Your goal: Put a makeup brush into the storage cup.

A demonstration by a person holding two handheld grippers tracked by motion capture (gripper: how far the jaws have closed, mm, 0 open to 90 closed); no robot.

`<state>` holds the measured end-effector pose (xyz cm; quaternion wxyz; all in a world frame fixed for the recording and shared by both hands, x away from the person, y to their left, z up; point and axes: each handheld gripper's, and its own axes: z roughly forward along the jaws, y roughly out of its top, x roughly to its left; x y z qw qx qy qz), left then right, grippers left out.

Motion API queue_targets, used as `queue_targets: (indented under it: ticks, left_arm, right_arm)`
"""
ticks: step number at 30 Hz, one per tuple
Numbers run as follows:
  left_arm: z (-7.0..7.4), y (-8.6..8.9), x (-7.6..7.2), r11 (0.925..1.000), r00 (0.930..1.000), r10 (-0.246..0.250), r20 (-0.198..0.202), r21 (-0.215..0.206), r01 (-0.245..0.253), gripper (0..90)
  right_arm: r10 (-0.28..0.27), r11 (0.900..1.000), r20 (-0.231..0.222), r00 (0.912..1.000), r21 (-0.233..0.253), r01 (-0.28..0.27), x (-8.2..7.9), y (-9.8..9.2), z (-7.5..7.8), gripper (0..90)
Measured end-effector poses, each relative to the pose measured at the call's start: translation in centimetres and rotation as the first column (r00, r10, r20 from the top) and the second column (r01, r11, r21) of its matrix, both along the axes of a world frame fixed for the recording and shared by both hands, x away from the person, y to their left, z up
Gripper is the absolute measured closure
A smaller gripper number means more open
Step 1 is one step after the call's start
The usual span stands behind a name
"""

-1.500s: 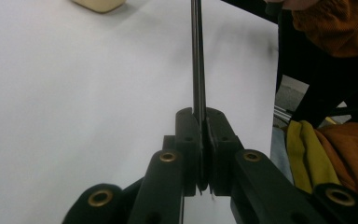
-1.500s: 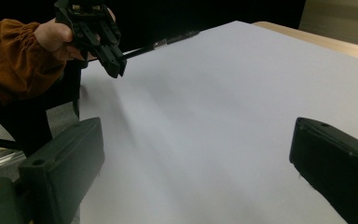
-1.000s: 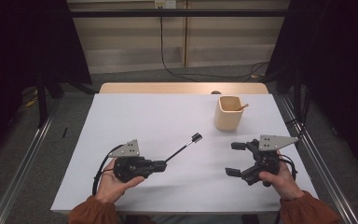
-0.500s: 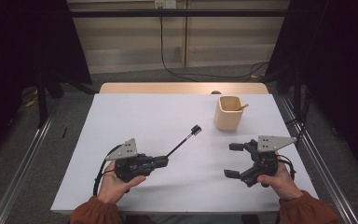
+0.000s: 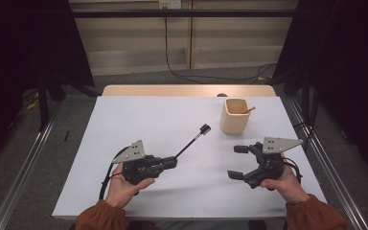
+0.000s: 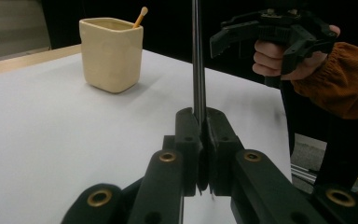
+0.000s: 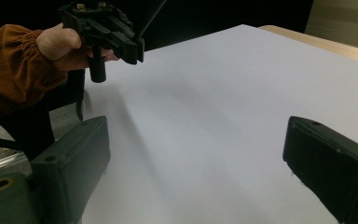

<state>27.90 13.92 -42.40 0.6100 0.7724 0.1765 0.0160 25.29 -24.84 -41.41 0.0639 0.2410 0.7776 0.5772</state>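
My left gripper [image 5: 171, 162] is shut on the handle of a thin black brush [image 5: 191, 139], whose head points up and to the right toward a cream cup [image 5: 234, 115]. In the left gripper view the brush handle [image 6: 197, 60] rises straight from between the shut jaws, and the cup [image 6: 111, 52] stands at the upper left with a wooden stick [image 6: 140, 17] in it. My right gripper [image 5: 237, 162] hovers open over the table's right side, nothing between its jaws. The right gripper view shows the left gripper [image 7: 137, 49] farther off, held in a hand.
A white sheet covers the table [image 5: 139, 120], with a wooden strip along its far edge. Metal rails [image 5: 24, 163] run along both sides on the floor. A cable [image 5: 182, 76] lies on the floor behind the table.
The left gripper has lifted and swung the brush, its head moving up and toward the cup. The right gripper has barely shifted.
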Motion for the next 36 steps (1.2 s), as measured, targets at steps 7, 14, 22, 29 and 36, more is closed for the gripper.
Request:
queue_targets:
  ticks: [7, 14, 22, 29, 36]
  left_arm:
    - [0.2, -1.1, 0.3, 0.9999, 0.9999, -0.012, -0.005, 0.004, 0.013, 85.1]
    - [0.2, -2.5, 0.3, 0.9993, 0.9993, -0.038, 0.007, -0.004, 0.038, 85.1]
    - [0.1, -2.8, 0.0, 0.9986, 0.9985, -0.053, 0.014, -0.004, 0.053, 85.1]
    - [-0.2, -2.6, -0.2, 0.9987, 0.9986, -0.051, 0.015, 0.005, 0.050, 85.1]
    - [-0.4, -2.3, -0.3, 0.9983, 0.9982, -0.059, 0.014, 0.005, 0.059, 85.2]
  right_arm:
    - [-0.017, 1.000, -0.004, 0.9998, -0.008, 0.017, 0.3, 0.6, 0.2, 9.3]
    - [-0.009, 1.000, 0.007, 0.9999, 0.004, 0.009, 0.6, 0.6, 0.8, 15.2]
    - [-0.007, 1.000, 0.018, 0.9998, 0.019, 0.006, 1.0, 1.4, 1.2, 18.5]
    - [0.024, 0.999, 0.018, 0.9995, 0.036, -0.025, 1.6, 2.8, 1.8, 26.3]
    - [0.057, 0.997, 0.019, 0.9982, 0.046, -0.058, 2.2, 4.3, 2.1, 35.0]
